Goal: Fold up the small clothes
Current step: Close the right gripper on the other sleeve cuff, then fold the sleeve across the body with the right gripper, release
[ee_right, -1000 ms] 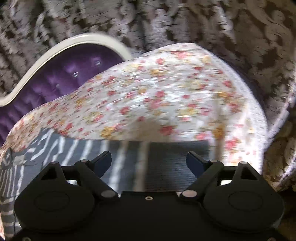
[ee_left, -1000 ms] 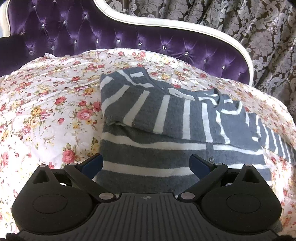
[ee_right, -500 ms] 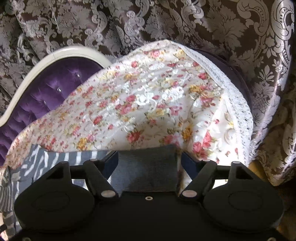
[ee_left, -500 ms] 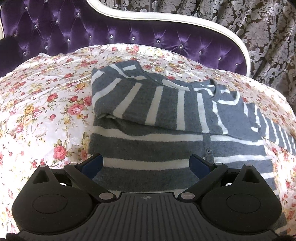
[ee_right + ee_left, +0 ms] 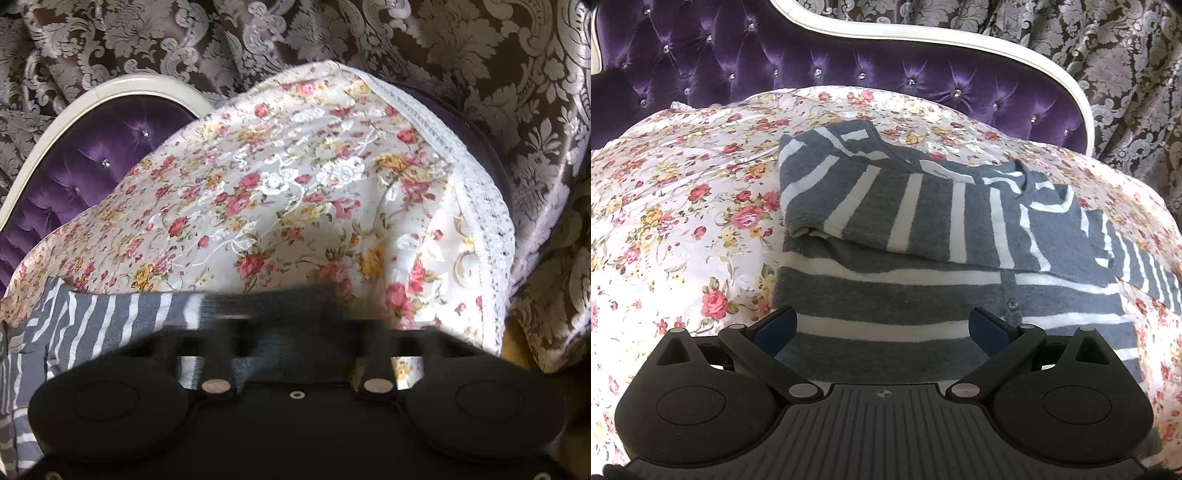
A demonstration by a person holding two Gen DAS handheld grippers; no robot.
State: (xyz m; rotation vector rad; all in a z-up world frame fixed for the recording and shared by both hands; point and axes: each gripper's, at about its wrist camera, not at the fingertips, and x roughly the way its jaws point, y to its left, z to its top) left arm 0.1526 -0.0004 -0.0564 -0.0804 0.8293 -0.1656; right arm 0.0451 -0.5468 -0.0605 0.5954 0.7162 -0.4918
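- The left claw (image 5: 882, 326) stood wide, its two blue-padded fingers (image 5: 777, 326) apart over the near hem of the striped sweater (image 5: 905, 236), gripping nothing.
- The striped sweater, grey with white bands, lay on the floral cover (image 5: 683, 221) with one sleeve folded across its chest; its near edge ran just under the left claw, and its left edge ended well short of the cover's left side, with open floral cloth there.
- A small button (image 5: 1012, 304) showed on the sweater's front, just beyond the left claw's right finger.
- In the right wrist view the right claw (image 5: 295, 332) was smeared by motion blur; a dark grey cuff (image 5: 273, 306) of the sweater's sleeve lay right at its fingers, but I could not tell whether the claw was closed on it or merely over it.
- The striped part of that sleeve (image 5: 96, 321) ran off to the left of the right claw, flat on the floral cover.
- Beyond the cuff the floral cover stretched bare to its white lace-trimmed edge (image 5: 476, 206), which dropped away at the right.
- Behind the sweater rose the purple tufted backrest (image 5: 775, 59) with its cream curved frame (image 5: 942, 38), closing off the far side.
- A brown damask curtain (image 5: 406, 44) hung behind the backrest and close beside the cover's right edge.
- The surface was soft and rounded, with daylight falling across the cover.
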